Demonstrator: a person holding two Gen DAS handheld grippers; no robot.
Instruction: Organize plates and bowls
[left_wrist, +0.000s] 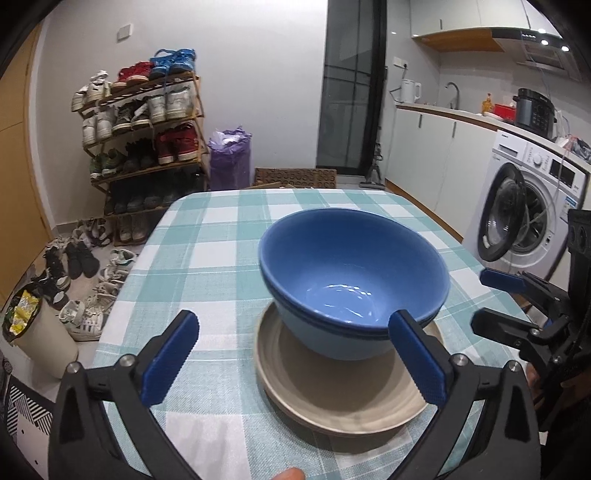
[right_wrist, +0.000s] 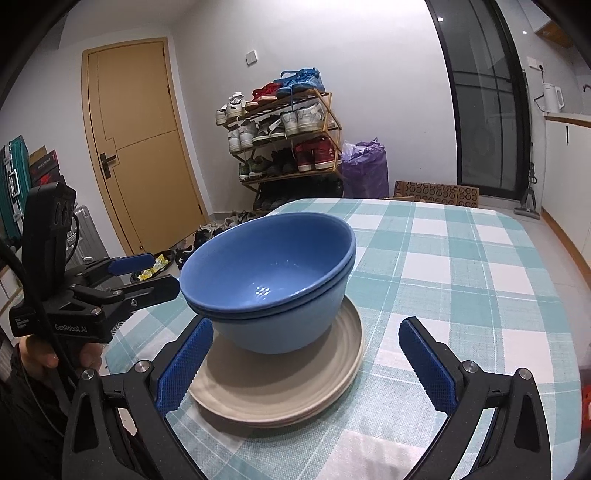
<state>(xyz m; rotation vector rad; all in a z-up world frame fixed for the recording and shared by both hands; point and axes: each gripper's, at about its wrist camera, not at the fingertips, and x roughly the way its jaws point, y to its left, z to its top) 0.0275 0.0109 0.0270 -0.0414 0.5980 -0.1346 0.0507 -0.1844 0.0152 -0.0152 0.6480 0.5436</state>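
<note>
Two nested blue bowls (left_wrist: 351, 266) stand on a stack of beige plates (left_wrist: 332, 391) on the checked tablecloth (left_wrist: 207, 258). My left gripper (left_wrist: 291, 325) is open, just short of the stack and to its left. Its right finger (left_wrist: 417, 362) overlaps the plates' rim in the picture, and no pad presses on anything. In the right wrist view the bowls (right_wrist: 266, 266) and plates (right_wrist: 277, 387) sit ahead and left of my open right gripper (right_wrist: 306, 328). Each gripper shows in the other's view, open beside the stack: the right gripper (left_wrist: 498, 295) and the left gripper (right_wrist: 147, 273).
The table's far edge (right_wrist: 406, 201) and left edge (left_wrist: 122, 295) drop to the floor. Beyond stand a shoe rack (left_wrist: 144, 140), loose shoes (left_wrist: 85, 277), a purple bag (left_wrist: 231, 158), a washing machine (left_wrist: 528, 206) and a wooden door (right_wrist: 136, 147).
</note>
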